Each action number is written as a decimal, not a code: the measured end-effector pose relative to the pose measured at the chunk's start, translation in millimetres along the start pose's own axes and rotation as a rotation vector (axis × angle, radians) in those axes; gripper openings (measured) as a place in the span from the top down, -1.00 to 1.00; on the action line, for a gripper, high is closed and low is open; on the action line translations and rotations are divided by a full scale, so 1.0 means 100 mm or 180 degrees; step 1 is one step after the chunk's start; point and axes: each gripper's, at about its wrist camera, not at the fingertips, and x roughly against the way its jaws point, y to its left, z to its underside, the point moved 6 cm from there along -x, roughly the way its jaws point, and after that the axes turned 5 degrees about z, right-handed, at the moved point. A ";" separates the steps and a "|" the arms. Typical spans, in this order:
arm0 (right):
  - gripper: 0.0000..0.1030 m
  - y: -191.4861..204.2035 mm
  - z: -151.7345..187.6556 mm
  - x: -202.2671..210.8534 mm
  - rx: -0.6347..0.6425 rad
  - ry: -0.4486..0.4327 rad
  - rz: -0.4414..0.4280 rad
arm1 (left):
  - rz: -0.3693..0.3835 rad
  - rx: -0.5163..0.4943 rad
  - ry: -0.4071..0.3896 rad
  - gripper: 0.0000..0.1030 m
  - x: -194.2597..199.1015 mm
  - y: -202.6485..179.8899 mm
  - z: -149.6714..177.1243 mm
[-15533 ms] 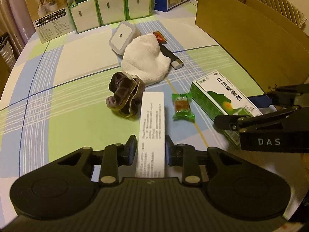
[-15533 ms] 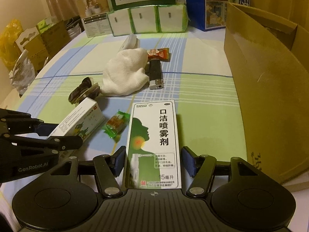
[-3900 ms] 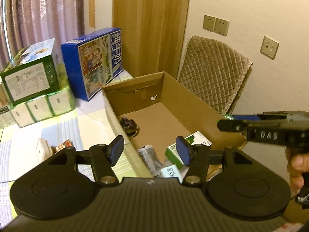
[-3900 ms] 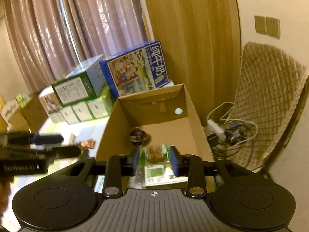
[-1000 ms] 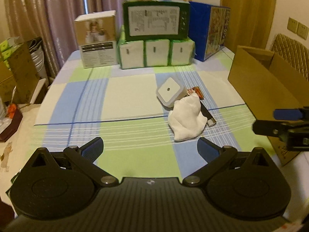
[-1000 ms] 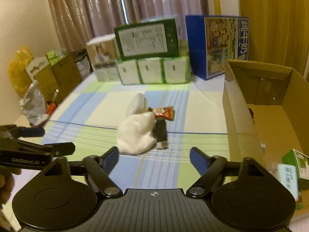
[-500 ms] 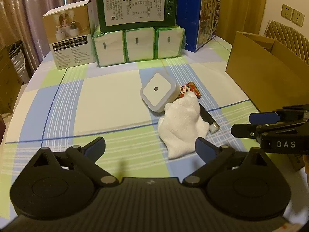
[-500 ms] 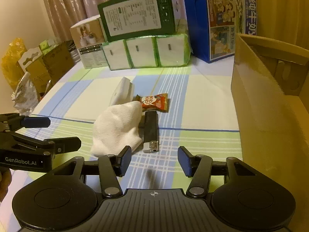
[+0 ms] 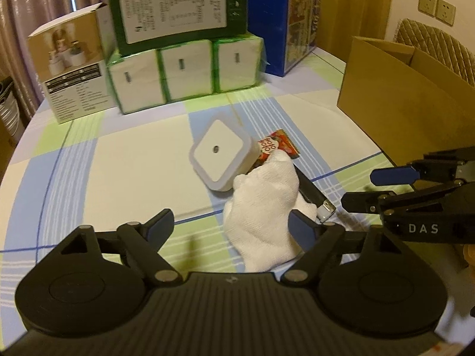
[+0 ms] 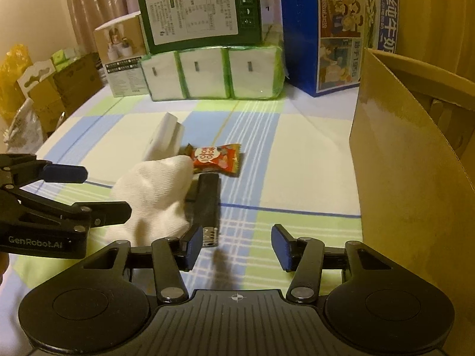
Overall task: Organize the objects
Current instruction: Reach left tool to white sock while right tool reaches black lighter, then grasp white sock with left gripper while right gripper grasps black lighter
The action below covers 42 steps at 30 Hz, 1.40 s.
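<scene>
left claw [image 9: 231,227] spread wide and empty, the crumpled white cloth [image 9: 264,207] just ahead by its right finger, draped over a black lighter [image 10: 204,204] and touching a white square device [image 9: 219,154]. right claw [image 10: 234,247] likewise released, the lighter ahead-left, cardboard box [image 10: 415,160] to its right. only the right view shows the red snack packet [image 10: 215,158] whole.
</scene>
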 end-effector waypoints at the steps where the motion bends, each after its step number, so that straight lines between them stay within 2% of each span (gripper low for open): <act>1: 0.06 -0.01 0.00 -0.01 -0.0013 0.0013 -0.0014 | -0.0006 -0.0011 0.0009 -0.53 -0.03 -0.01 0.00; 8: 0.06 -0.01 0.00 -0.02 -0.0009 0.0034 -0.0059 | 0.0133 0.0041 0.0022 -0.26 -0.18 -0.05 -0.07; 11: 0.06 -0.01 0.01 -0.02 -0.0016 0.0035 -0.0072 | 0.0180 0.0024 0.0064 -0.05 -0.26 -0.09 -0.07; 13: 0.06 0.00 0.01 -0.03 -0.0012 0.0041 -0.0085 | 0.0216 0.0011 0.0089 0.21 -0.28 -0.12 -0.07; 16: 0.06 0.00 0.00 -0.05 -0.0033 0.0042 -0.0106 | 0.0233 0.0006 0.0116 0.44 -0.24 -0.12 -0.08; 20: 0.06 0.04 -0.02 -0.07 -0.0065 0.0013 -0.0204 | 0.0167 0.0055 0.0124 0.66 -0.08 -0.02 -0.06; 25: 0.06 0.16 -0.03 -0.15 0.0012 0.0008 -0.0287 | 0.0068 0.0033 0.0154 0.67 0.03 0.06 0.07; 29: 0.06 0.23 -0.03 -0.25 0.0100 0.0005 -0.0254 | 0.0115 0.0028 0.0098 0.65 0.04 0.04 0.07; 31: 0.06 0.25 -0.03 -0.29 0.0151 -0.0002 -0.0214 | 0.0142 0.0017 0.0039 0.42 0.05 0.02 0.05; 34: 0.12 0.25 -0.03 -0.36 0.0193 0.0005 -0.0196 | 0.0177 0.0030 -0.0008 0.21 0.02 0.01 0.03; 40: 0.21 0.27 -0.02 -0.39 0.0300 -0.0025 -0.0183 | 0.0222 0.0041 0.0075 0.24 -0.11 -0.02 0.06; 42: 0.26 0.29 -0.02 -0.39 0.0347 -0.0039 -0.0189 | 0.0217 0.0045 0.0080 0.34 -0.12 -0.02 0.06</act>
